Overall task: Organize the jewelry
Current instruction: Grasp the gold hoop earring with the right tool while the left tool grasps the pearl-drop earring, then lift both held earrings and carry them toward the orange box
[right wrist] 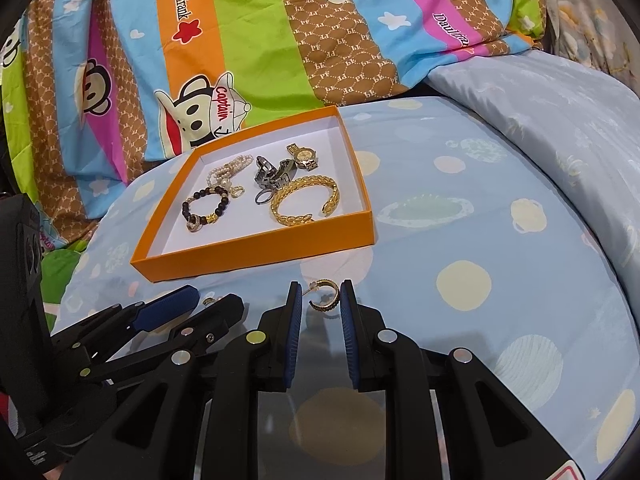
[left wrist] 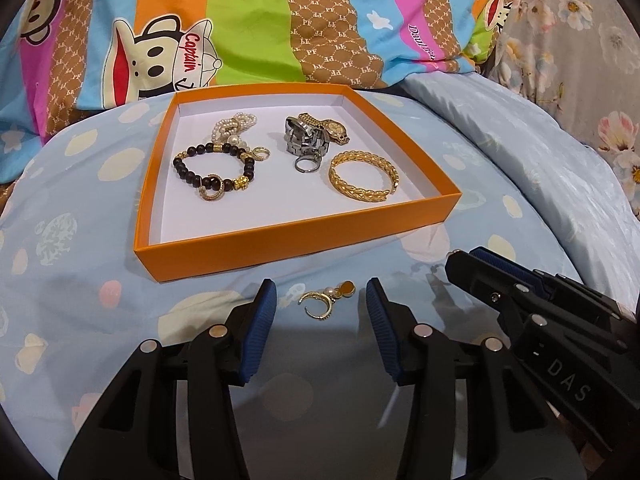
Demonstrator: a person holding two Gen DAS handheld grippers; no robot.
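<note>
An orange box (left wrist: 160,196) (right wrist: 256,252) lies on the bed with a black bead bracelet (left wrist: 216,168), pearls (left wrist: 232,126), watches (left wrist: 320,130) and a gold bangle (left wrist: 363,177) (right wrist: 305,201) inside. My left gripper (left wrist: 322,300) is open, its fingers on either side of a gold pearl earring (left wrist: 320,302) lying on the sheet. My right gripper (right wrist: 320,300) is partly closed around a gold hoop earring (right wrist: 326,295); the pads are close to it, but I cannot tell whether they touch. The right gripper also shows in the left wrist view (left wrist: 468,264), and the left gripper in the right wrist view (right wrist: 208,300).
The light blue spotted sheet (right wrist: 480,240) covers the bed. A bright cartoon-print quilt (left wrist: 256,20) is piled behind the box. A pale blue pillow (right wrist: 560,120) lies to the right.
</note>
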